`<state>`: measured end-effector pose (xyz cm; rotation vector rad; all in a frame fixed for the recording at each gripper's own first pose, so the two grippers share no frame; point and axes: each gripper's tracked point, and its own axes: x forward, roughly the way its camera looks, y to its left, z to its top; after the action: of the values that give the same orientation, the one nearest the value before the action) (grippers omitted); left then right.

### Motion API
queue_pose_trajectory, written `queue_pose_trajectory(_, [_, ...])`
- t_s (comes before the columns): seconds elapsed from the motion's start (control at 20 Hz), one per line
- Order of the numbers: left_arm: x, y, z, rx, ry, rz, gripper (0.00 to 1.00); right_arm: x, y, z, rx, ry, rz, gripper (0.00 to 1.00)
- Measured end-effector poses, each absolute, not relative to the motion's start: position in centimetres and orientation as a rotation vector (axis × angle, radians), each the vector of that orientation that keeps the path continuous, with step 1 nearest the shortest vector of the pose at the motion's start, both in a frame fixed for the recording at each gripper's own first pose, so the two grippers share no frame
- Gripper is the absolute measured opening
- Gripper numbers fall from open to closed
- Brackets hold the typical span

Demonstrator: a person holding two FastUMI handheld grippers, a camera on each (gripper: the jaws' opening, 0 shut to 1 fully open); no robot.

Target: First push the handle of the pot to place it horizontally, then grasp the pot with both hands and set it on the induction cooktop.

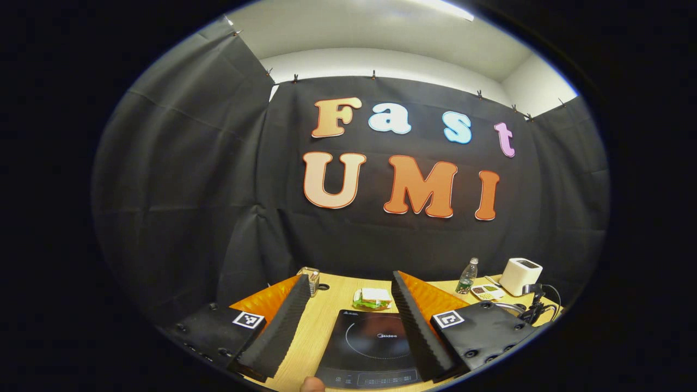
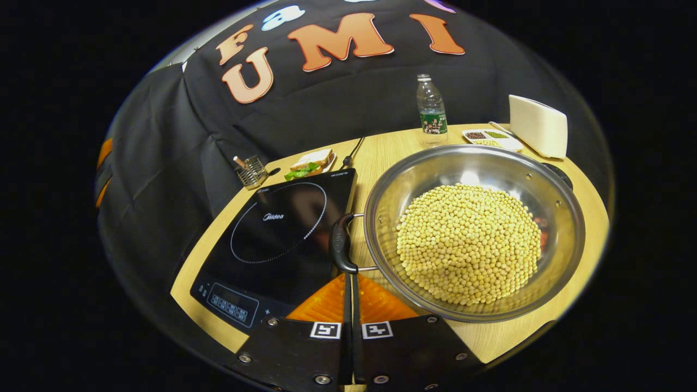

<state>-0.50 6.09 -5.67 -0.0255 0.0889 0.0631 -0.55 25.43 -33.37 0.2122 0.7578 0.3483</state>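
A wide steel pot (image 2: 389,201) full of yellow beans (image 2: 471,242) stands on the wooden table, right of the black induction cooktop (image 2: 277,231). Its near black handle (image 2: 338,242) lies between pot and cooktop; a second handle (image 2: 558,173) sits at the far rim. My right gripper (image 2: 348,277) is shut, its joined tips touching the lower end of the near handle, with nothing between the fingers. In the left gripper view my left gripper (image 1: 349,279) is open above the cooktop (image 1: 375,340), nothing between its fingers. A sliver of the pot's rim (image 1: 511,306) shows to the right.
Along the table's back stand a sandwich on a plate (image 2: 310,162), a wire holder (image 2: 251,173), a water bottle (image 2: 431,111), a small tray of grains (image 2: 490,137) and a white box (image 2: 538,126). Black cloth walls close in the booth. The table edge (image 2: 190,272) runs close beside the cooktop.
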Motion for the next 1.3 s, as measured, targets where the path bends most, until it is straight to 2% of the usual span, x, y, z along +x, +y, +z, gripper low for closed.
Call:
queue_pose_trajectory(0.3, [0.0,5.8,-6.8,-0.015,0.104,0.054,0.97,1.0,25.8,-33.1,0.272,0.747,0.303,0.00])
queue_pose_trajectory(0.45, [0.3,5.3,-7.3,-0.017,0.111,0.041,0.97,2.5,25.5,-31.4,0.278,0.679,0.276,0.00])
queue_pose_trajectory(0.9, [1.0,1.5,-9.6,-0.032,0.162,-0.027,0.97,3.3,25.8,-31.7,0.234,0.659,0.284,0.00])
queue_pose_trajectory(1.25, [2.1,-4.8,-12.3,-0.065,0.218,-0.133,0.97,3.4,20.4,-27.7,0.228,0.567,0.260,0.00])
queue_pose_trajectory(1.3, [2.2,-5.9,-12.9,-0.064,0.229,-0.151,0.97,3.7,19.1,-27.3,0.220,0.552,0.243,0.05])
